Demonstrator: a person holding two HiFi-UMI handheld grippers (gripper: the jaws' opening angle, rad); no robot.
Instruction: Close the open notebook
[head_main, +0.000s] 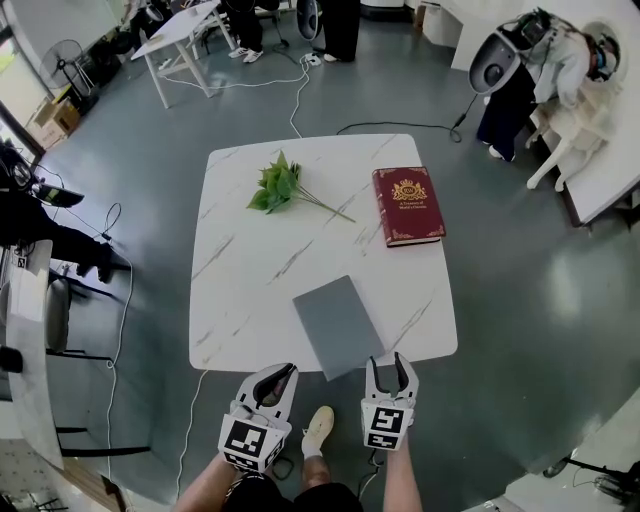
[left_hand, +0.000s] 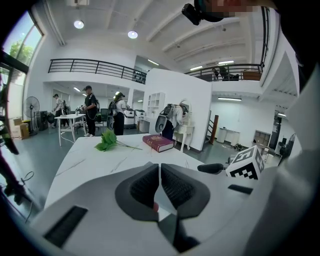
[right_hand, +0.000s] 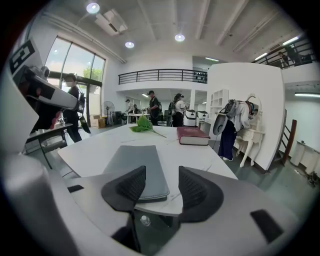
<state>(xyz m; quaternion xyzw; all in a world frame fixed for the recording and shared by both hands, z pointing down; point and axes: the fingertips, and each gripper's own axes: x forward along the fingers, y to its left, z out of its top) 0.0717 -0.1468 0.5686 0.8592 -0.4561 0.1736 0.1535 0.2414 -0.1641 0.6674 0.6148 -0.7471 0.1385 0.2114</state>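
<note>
Notebook: the grey notebook (head_main: 338, 326) lies flat with its cover down, at about 5 o'clock on the white table (head_main: 250, 280). Its near corner reaches the table's edge, and no open pages show in any view.
Left claw: the left gripper (head_main: 283, 375) hangs off the table's 6 o'clock edge with its pads pressed together. In the left gripper view nothing is caught between them.
Right claw: the right gripper (head_main: 388, 366) is spread and empty, just off the table edge at 5 o'clock. In its own view the notebook (right_hand: 137, 167) lies beyond the tips, untouched.
Other things: a red book (head_main: 408, 205) at 2 o'clock and a leafy sprig (head_main: 278, 187) at 11 o'clock, both well apart from the notebook.
Done: the closing itself looks finished, since the cover sits level on the block.
Left: nothing obvious. At most, the notebook could be nudged further in from the edge.
</note>
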